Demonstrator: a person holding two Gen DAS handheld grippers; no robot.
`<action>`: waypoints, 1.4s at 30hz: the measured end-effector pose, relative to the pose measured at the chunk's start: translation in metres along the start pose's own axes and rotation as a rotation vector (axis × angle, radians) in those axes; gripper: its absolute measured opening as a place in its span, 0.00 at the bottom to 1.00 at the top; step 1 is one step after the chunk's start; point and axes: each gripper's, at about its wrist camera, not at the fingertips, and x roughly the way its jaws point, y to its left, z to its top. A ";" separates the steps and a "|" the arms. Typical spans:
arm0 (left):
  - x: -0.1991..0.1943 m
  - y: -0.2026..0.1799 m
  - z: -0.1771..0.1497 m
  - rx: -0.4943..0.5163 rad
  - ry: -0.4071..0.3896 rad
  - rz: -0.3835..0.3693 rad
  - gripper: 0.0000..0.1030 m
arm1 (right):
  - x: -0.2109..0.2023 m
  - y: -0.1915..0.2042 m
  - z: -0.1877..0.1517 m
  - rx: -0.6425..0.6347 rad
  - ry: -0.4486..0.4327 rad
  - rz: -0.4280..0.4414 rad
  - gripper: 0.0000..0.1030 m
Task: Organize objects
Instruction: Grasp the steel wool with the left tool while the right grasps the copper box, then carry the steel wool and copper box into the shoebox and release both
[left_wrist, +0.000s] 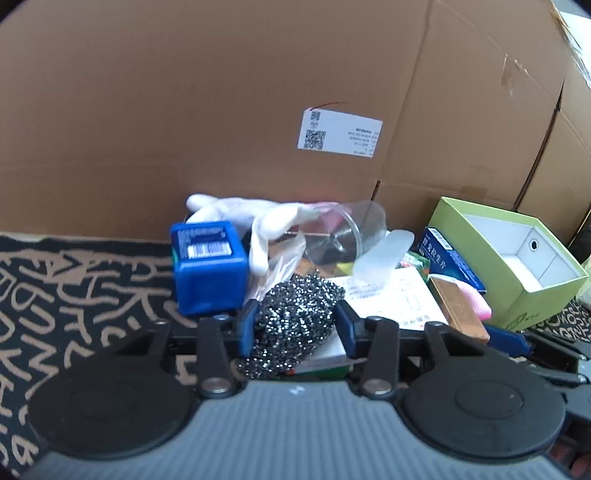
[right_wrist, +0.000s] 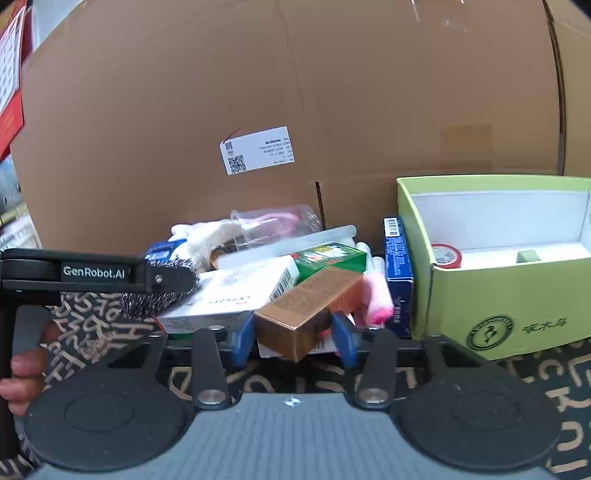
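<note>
Left gripper (left_wrist: 295, 325) clamped on crinkly steel-wool scourer (left_wrist: 295, 321); glossy blue cube box (left_wrist: 208, 266) just left. Right gripper (right_wrist: 293, 336) clamped on gold textured carton (right_wrist: 306, 314). Seen by right wrist only: red-capped jar (right_wrist: 446, 255) inside green cardboard tray (right_wrist: 498, 295), rightward.

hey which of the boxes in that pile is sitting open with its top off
The light green box, at the right end of the pile. Its white inside is showing, with a red-rimmed roll in it. The gold-brown box and dark blue box are closed.
</note>
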 end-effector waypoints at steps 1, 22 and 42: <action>-0.004 0.001 -0.002 -0.004 0.000 -0.002 0.39 | -0.003 0.000 -0.001 -0.001 -0.003 -0.001 0.44; -0.084 -0.046 -0.098 0.211 0.102 -0.047 0.65 | -0.101 -0.026 -0.056 -0.102 0.093 0.028 0.55; -0.065 -0.049 -0.098 0.254 0.139 -0.043 0.54 | -0.058 -0.012 -0.054 -0.247 0.172 0.109 0.54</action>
